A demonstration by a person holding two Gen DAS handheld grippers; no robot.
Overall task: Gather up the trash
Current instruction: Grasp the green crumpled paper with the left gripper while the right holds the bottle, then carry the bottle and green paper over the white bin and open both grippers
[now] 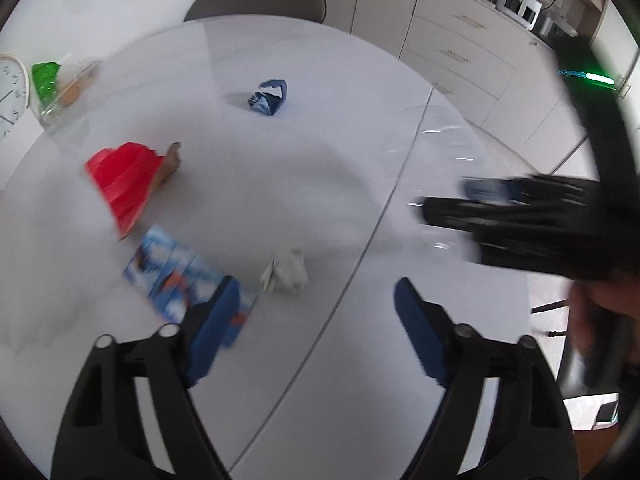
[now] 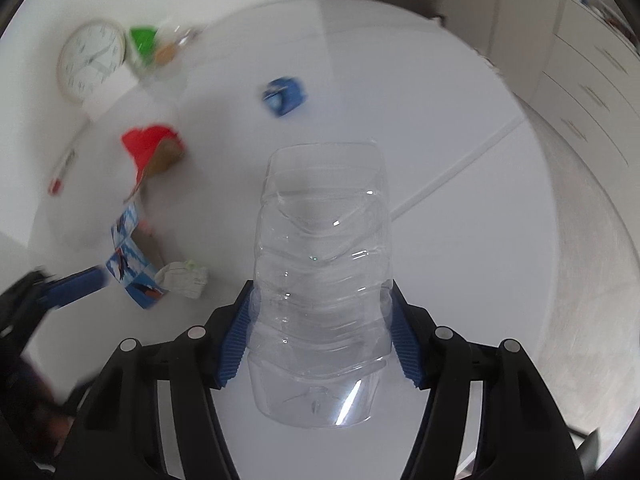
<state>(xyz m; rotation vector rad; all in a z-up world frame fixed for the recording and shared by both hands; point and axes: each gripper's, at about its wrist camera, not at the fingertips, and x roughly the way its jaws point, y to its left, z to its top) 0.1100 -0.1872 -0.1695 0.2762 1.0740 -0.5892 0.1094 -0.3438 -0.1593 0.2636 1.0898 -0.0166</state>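
White round counter [image 1: 280,200], blurry frames. Right tool [image 2: 320,320] closed on clear crushed plastic bottle [image 2: 320,264], bottle sticks out forward between the pads, above the counter. Left tool [image 1: 316,320] wide open, holding nothing: blue printed carton [image 1: 180,276] at its left pad, crumpled white paper [image 1: 286,272] just ahead between the pads, red cup [image 1: 124,180] and blue wrapper [image 1: 268,98] farther ahead.
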